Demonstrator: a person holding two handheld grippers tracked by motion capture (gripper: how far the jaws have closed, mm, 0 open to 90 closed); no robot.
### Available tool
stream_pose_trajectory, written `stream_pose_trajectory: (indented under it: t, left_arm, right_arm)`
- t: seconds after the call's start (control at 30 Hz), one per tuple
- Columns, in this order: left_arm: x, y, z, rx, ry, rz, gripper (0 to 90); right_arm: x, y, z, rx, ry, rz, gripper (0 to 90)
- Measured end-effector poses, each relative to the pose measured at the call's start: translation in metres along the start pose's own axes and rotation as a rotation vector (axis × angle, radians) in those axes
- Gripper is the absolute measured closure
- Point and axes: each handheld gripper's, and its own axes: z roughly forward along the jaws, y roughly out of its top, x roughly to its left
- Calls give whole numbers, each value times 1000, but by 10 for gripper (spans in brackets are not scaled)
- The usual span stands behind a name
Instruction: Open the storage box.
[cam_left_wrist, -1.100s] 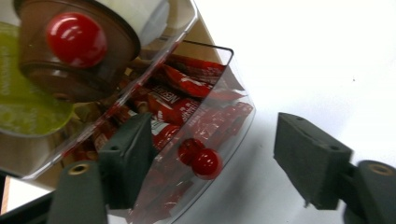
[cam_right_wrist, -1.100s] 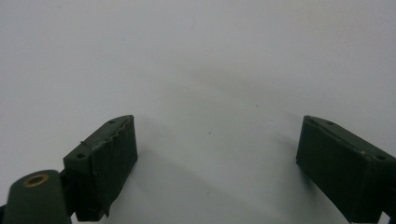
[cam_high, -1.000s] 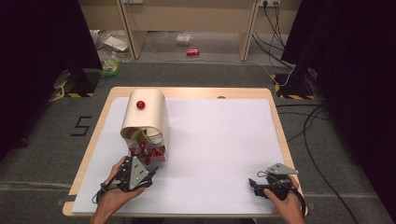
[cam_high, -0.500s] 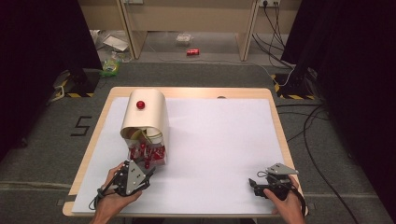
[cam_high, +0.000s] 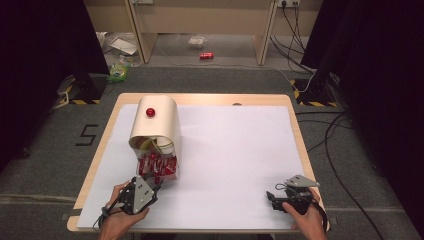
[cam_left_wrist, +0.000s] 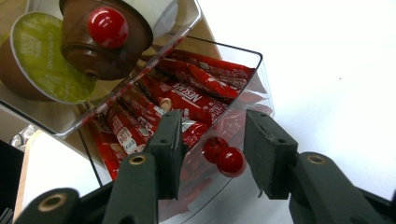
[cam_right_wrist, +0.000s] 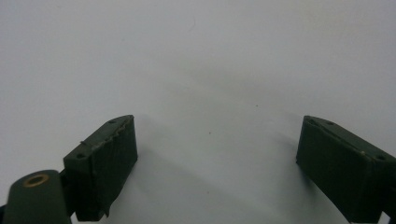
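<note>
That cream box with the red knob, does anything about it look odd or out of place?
Mostly tidy. The cream box has its clear drawer of red sachets pulled out. Litter, including a red can, lies on the floor beyond the table.

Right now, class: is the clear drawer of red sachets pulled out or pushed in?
Pulled out: the clear drawer juts past the cabinet, red sachets exposed.

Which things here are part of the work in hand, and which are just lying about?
In use: left gripper, jaws just closing around the red knob of the clear drawer of red sachets; cream organiser.
Lying about: red can, green packet, floor cables.
</note>
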Motion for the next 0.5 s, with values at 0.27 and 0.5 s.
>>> stream_pose_trajectory:
  t: [0.27,0.5]
  left_arm:
    - [-3,-3,-3,7,0,3,606]
    - [-5,-4,-5,13,-2,11,616]
  right_arm:
    - [0,0,0,0,-1,0,128]
    - [0,0,0,0,0,0,128]
